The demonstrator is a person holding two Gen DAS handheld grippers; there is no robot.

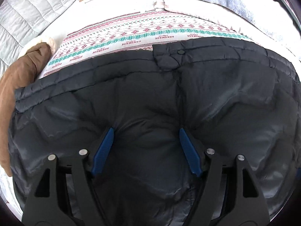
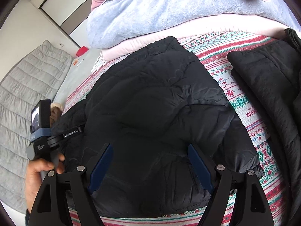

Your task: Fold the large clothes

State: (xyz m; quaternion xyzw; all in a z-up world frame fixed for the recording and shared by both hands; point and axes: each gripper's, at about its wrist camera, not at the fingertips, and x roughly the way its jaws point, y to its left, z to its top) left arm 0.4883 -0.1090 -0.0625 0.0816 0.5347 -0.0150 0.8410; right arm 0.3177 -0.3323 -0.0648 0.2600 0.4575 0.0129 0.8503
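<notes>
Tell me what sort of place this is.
Most likely a bedroom: a dark puffer jacket lies on a bed's patterned cover, folded blankets are stacked behind it, and a grey quilted cover lies alongside.

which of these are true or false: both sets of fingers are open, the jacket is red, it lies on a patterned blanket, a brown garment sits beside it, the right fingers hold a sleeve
1. Both grippers have open fingers. True: the left gripper and the right gripper both stand wide over the fabric.
2. The puffer jacket is red. False: it is black.
3. The jacket lies on a patterned blanket. True.
4. A brown garment sits beside the jacket. True: it lies at the jacket's edge in the left wrist view.
5. The right fingers hold a sleeve. False: they are spread apart and clamp nothing.
</notes>
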